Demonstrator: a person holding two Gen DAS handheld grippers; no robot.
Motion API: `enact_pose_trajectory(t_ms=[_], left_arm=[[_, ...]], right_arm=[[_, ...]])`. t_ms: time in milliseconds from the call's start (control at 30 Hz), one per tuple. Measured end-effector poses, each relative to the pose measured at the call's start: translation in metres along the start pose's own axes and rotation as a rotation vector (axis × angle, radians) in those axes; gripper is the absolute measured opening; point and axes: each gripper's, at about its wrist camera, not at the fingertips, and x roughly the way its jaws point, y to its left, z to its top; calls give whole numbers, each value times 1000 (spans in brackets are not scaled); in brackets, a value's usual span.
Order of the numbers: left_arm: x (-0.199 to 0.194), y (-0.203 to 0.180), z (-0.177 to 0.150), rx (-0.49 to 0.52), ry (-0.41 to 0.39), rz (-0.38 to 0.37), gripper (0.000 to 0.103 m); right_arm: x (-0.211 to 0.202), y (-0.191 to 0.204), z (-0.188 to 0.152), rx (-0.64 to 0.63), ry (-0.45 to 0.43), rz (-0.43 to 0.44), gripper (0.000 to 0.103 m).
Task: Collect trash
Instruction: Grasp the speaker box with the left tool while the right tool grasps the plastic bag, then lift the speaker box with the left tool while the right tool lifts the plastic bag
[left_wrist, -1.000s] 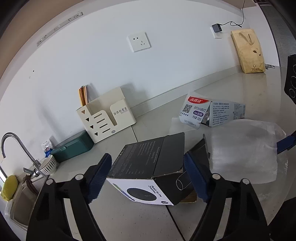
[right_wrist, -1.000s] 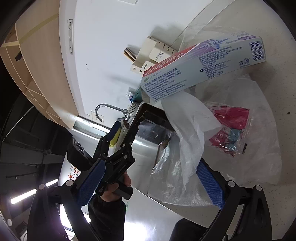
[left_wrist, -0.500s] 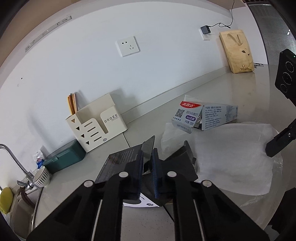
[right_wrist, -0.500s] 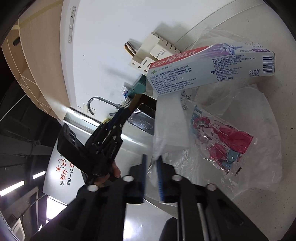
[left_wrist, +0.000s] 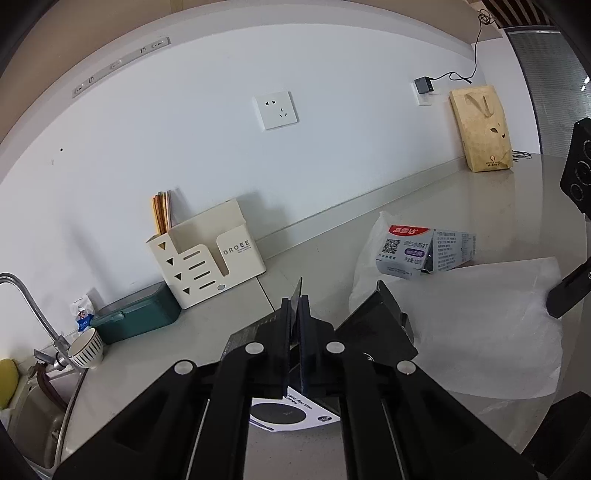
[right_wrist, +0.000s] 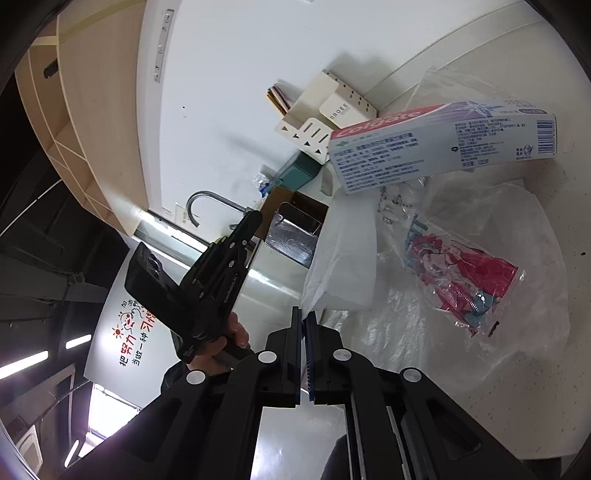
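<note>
My left gripper (left_wrist: 294, 314) is shut on a flap of the black cardboard box (left_wrist: 376, 325), which sits on the counter. A clear plastic bag (left_wrist: 480, 332) lies to its right, with a Colgate toothpaste box (left_wrist: 424, 254) at its far edge. My right gripper (right_wrist: 303, 332) is shut on the edge of the plastic bag (right_wrist: 343, 269). In the right wrist view the toothpaste box (right_wrist: 443, 147) lies on the bag and a red snack wrapper (right_wrist: 465, 280) lies inside it. The left gripper (right_wrist: 221, 266) shows there holding the black box (right_wrist: 295, 232).
A cream utensil holder (left_wrist: 207, 262) and a teal box (left_wrist: 136, 317) stand by the wall. A sink with tap (left_wrist: 22, 295) and cup (left_wrist: 86, 347) is at the left. A brown paper bag (left_wrist: 480, 129) leans on the far wall.
Both grippers closed: the left on the black box's flap, the right on the bag's edge. The left has since lifted a little with the flap.
</note>
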Motion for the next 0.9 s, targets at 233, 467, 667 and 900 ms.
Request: enact_pose_trajectory(t_ms=[233, 467, 667, 900], left_arm=[[-29, 11, 6, -26, -37, 23, 3], [-50, 20, 3, -51, -38, 35, 3], [-39, 9, 4, -15, 17, -30, 5], [-26, -38, 2, 165, 102, -77, 54]], right_arm=[[-5, 11, -3, 56, 10, 113, 7], [-4, 33, 1, 29, -2, 137, 7], [1, 21, -1, 54, 13, 92, 7], [-2, 7, -6, 66, 16, 92, 7]])
